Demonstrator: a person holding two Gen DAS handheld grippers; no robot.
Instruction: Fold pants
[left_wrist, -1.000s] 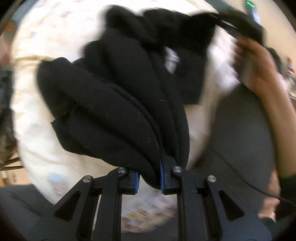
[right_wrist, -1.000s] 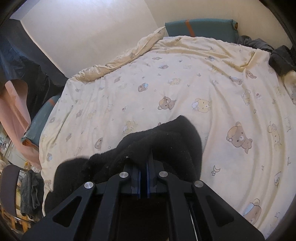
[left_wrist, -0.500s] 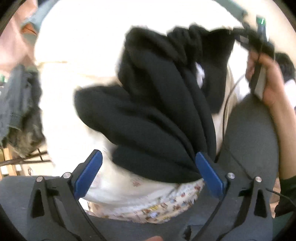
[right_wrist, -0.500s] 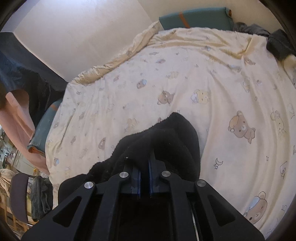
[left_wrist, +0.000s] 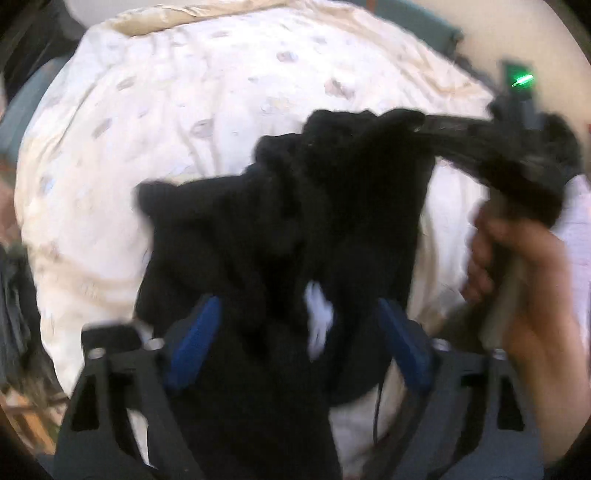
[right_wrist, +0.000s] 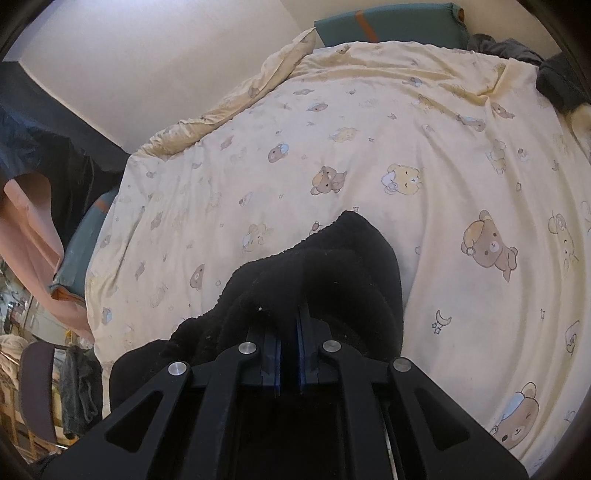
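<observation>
Black fleece pants hang bunched over the bed, blurred in the left wrist view. My left gripper has its blue pads spread on either side of the hanging cloth. Its jaws are closing, and the pads do not visibly press on the fabric. At the upper right, my right gripper holds the top of the pants, with a hand on its grip. In the right wrist view, my right gripper is shut on a fold of the pants, which drapes down to the left.
The bed has a cream sheet printed with bears. A teal pillow lies at its far end, with dark clothes at the far right corner. Pink fabric and a chair stand off the bed's left side.
My left gripper let go of the pants edge, opened wide and swung across; its jaws now stand narrower around the hanging bunch. The right gripper stayed shut on the pants.
</observation>
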